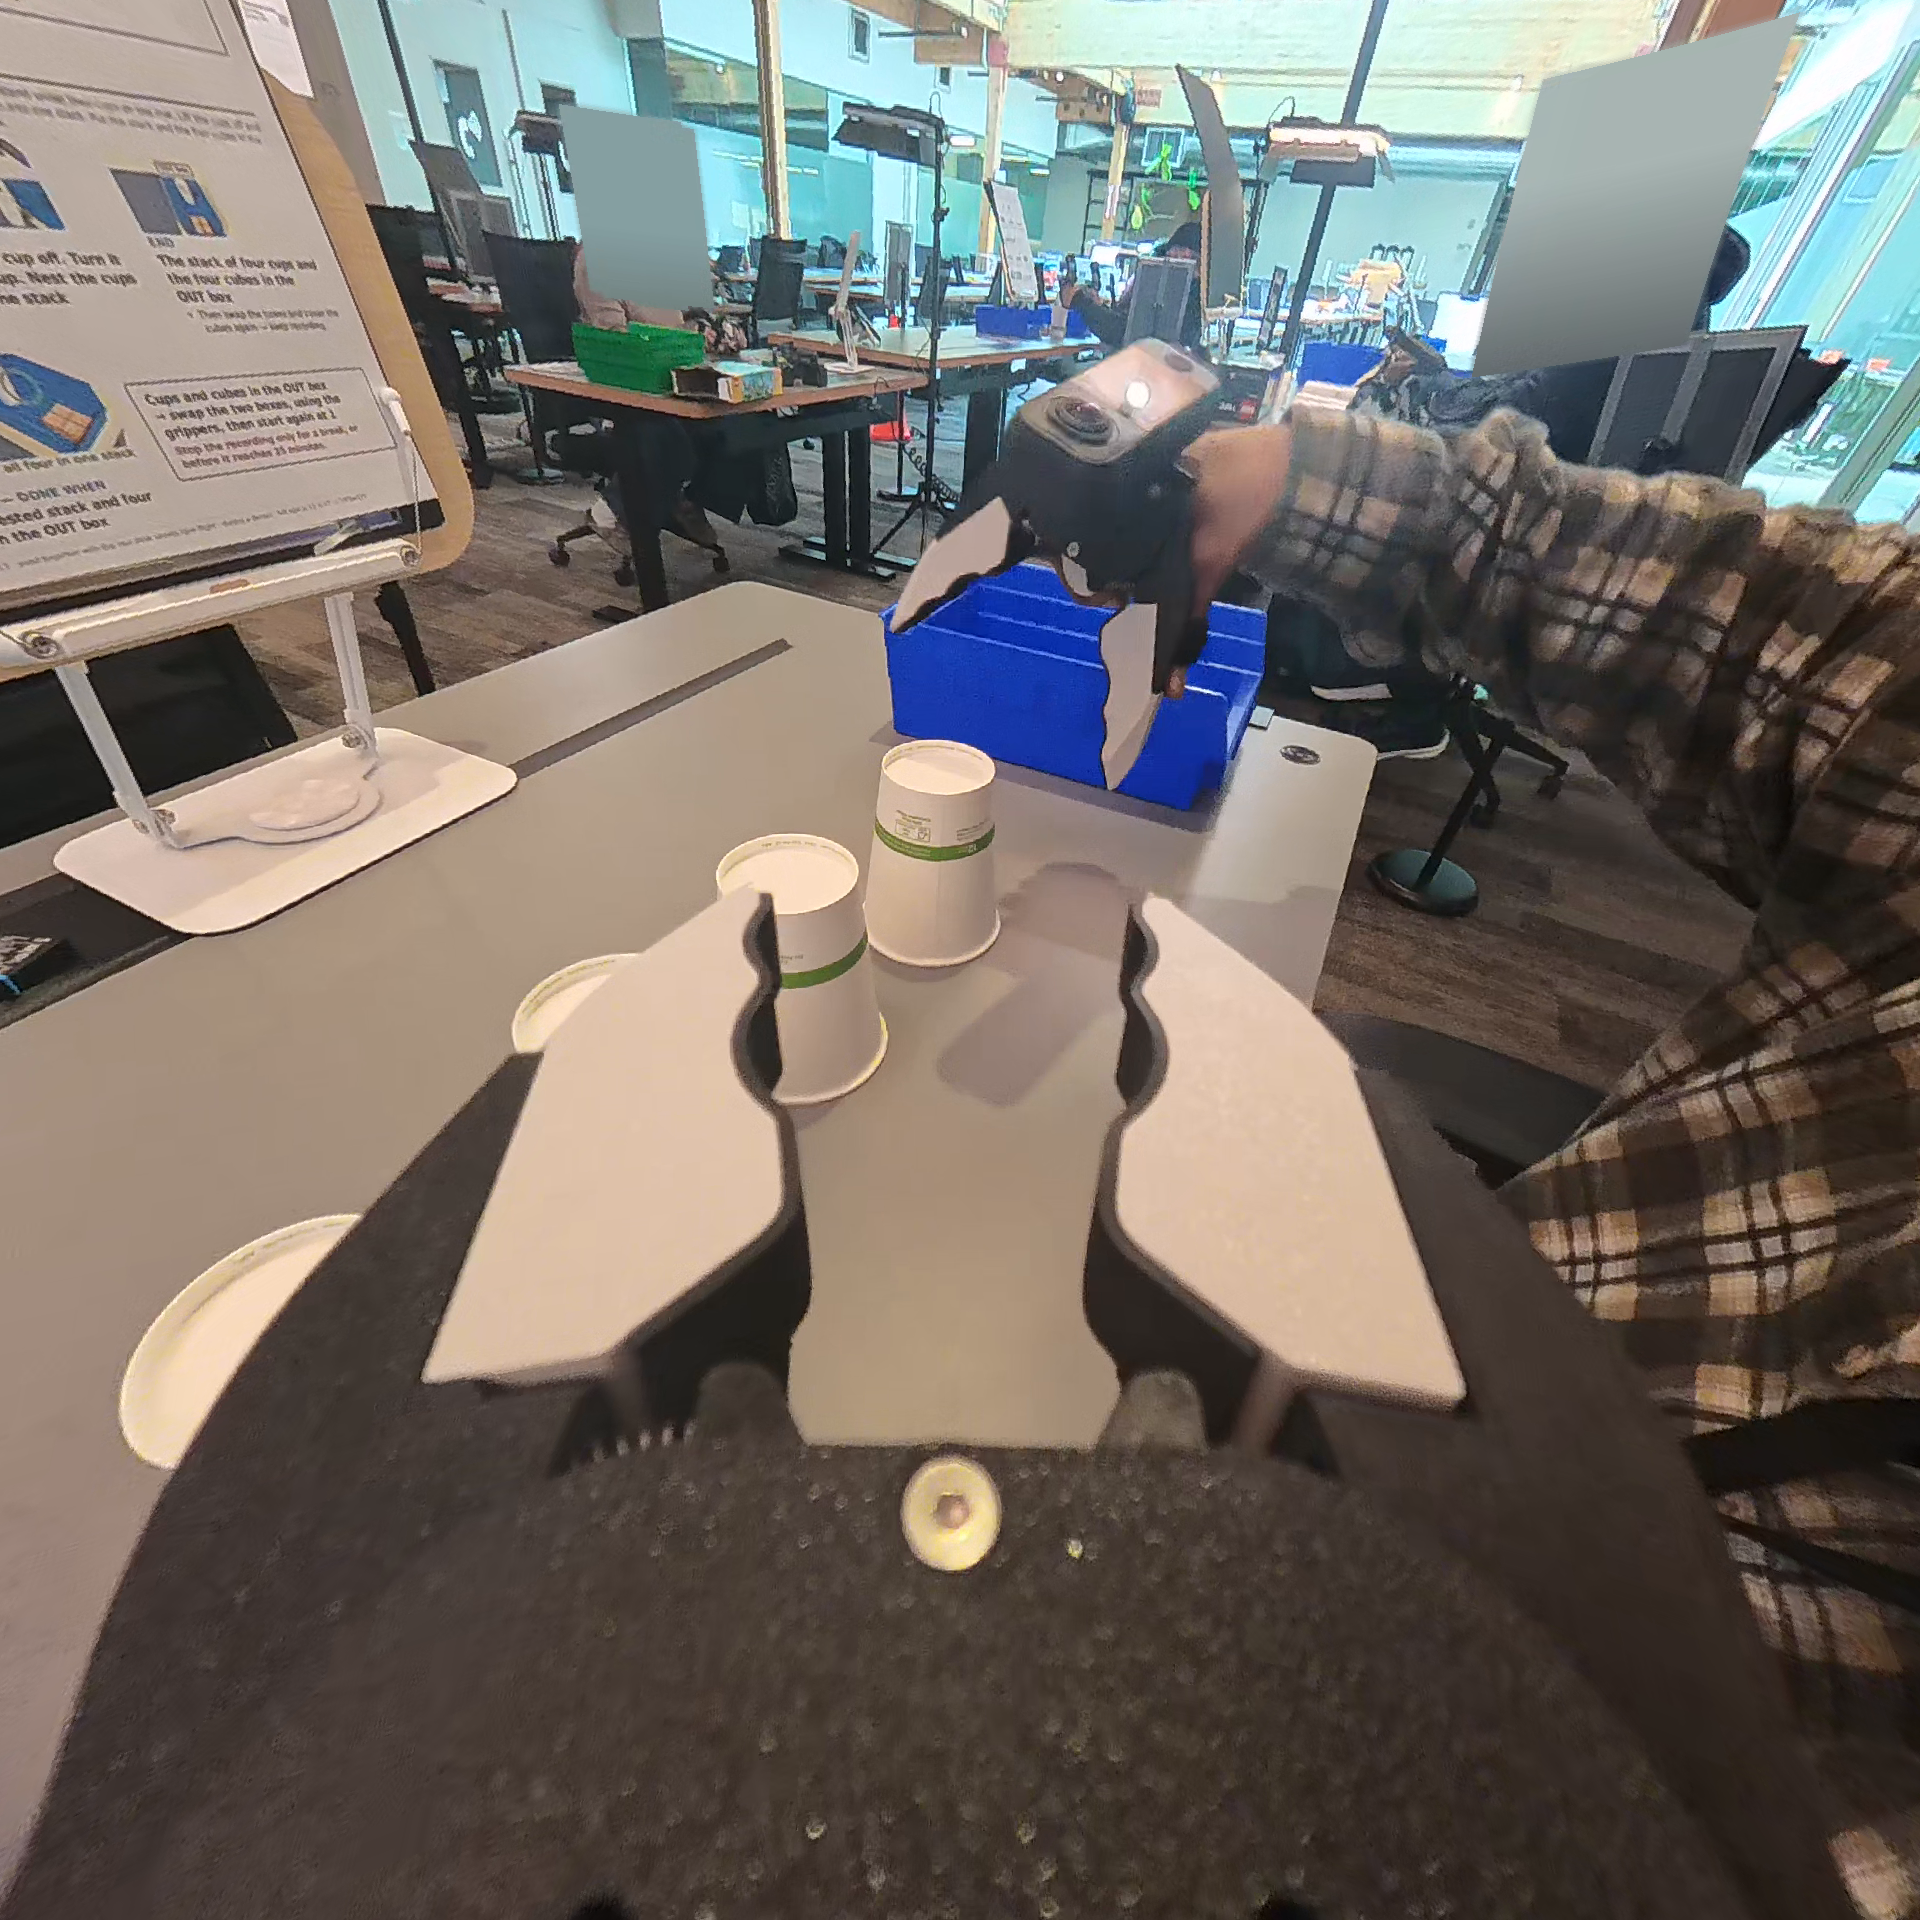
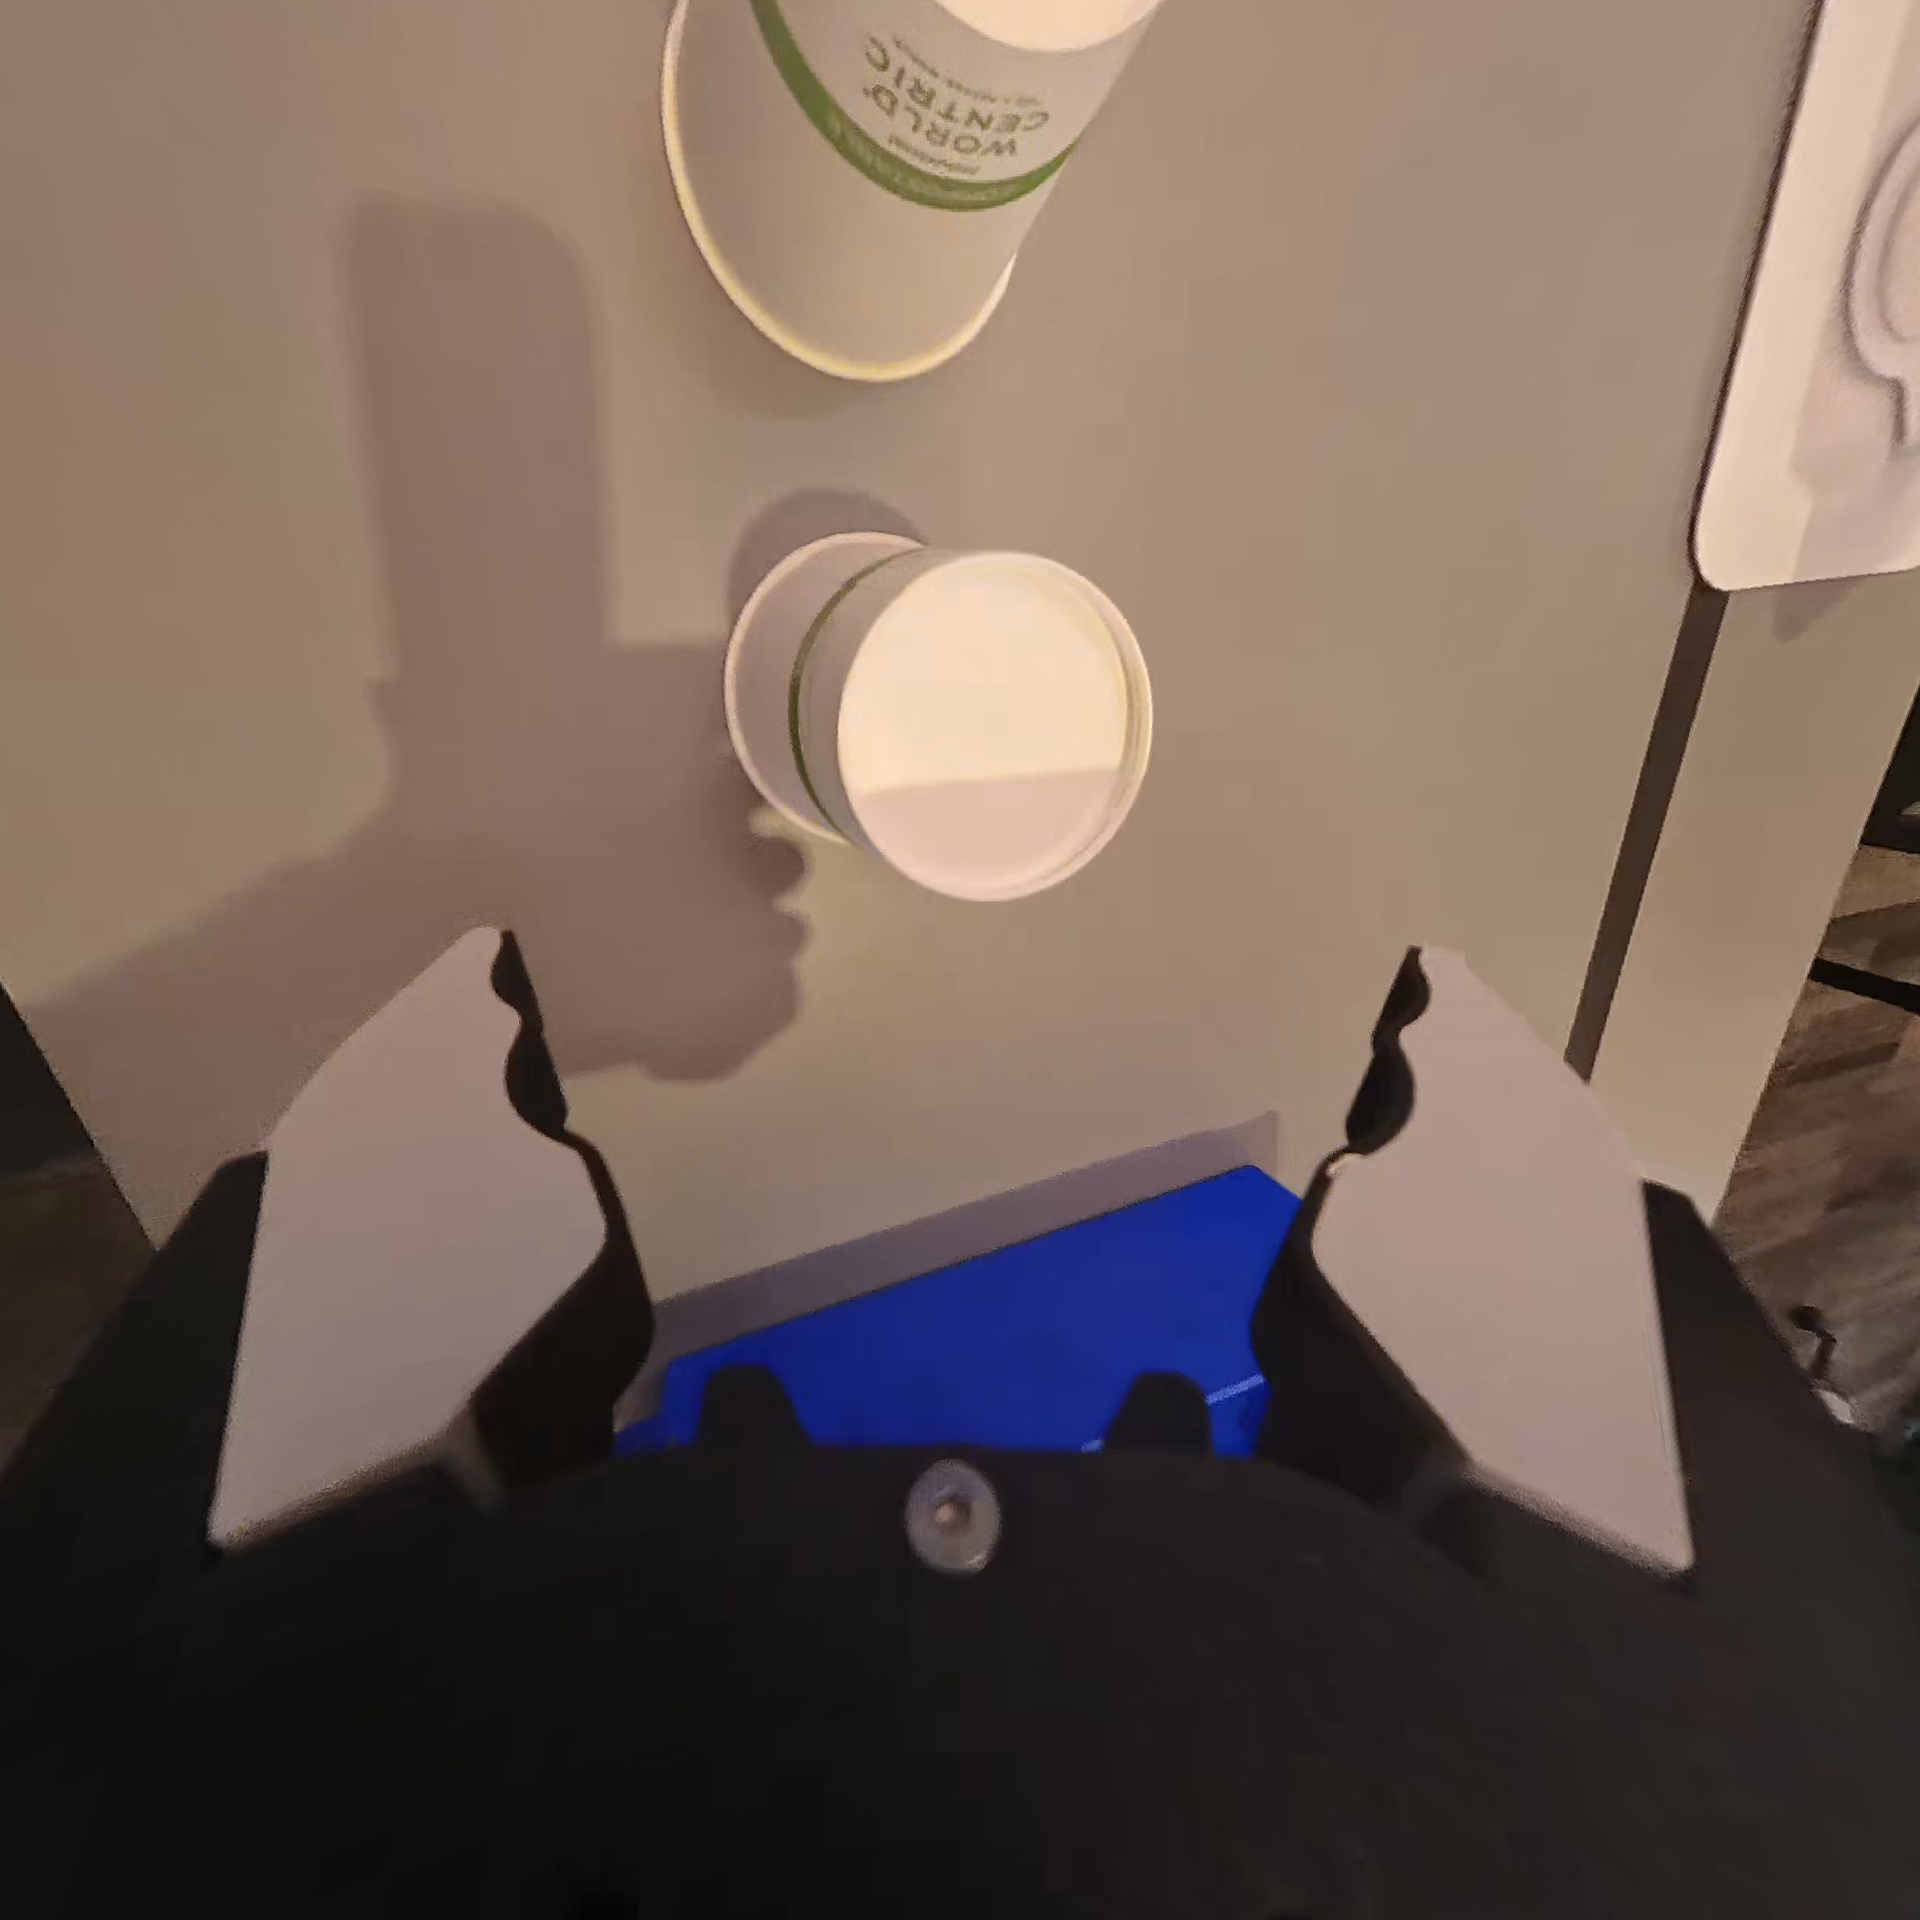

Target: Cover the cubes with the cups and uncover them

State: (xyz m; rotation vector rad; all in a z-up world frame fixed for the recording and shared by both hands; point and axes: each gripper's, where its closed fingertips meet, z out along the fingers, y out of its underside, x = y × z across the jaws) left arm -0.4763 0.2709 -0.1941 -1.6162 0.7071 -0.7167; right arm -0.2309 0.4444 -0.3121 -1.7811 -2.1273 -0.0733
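Several white paper cups with a green band stand upside down in a row on the grey table [image 1: 312, 1039]. The farthest cup [image 1: 932, 852] and the second cup [image 1: 810, 977] show fully; two nearer ones [image 1: 566, 1000] [image 1: 223, 1340] are partly hidden behind my left gripper. No cubes are visible. My left gripper [image 1: 948, 914] is open and empty, low over the table just right of the second cup. My right gripper [image 2: 956, 956] is open and empty, held above the blue box and looking down on the farthest cup [image 2: 977, 717] and the second cup [image 2: 873, 177]. It also shows in the left wrist view [image 1: 1023, 665].
A blue plastic box [image 1: 1049, 686] stands at the far table edge; its corner shows under my right gripper [image 2: 997, 1330]. A white document stand [image 1: 291, 821] with an instruction sheet stands at the far left, its base [image 2: 1829, 312] in the right wrist view. A person's plaid sleeve [image 1: 1662, 665] reaches in from the right.
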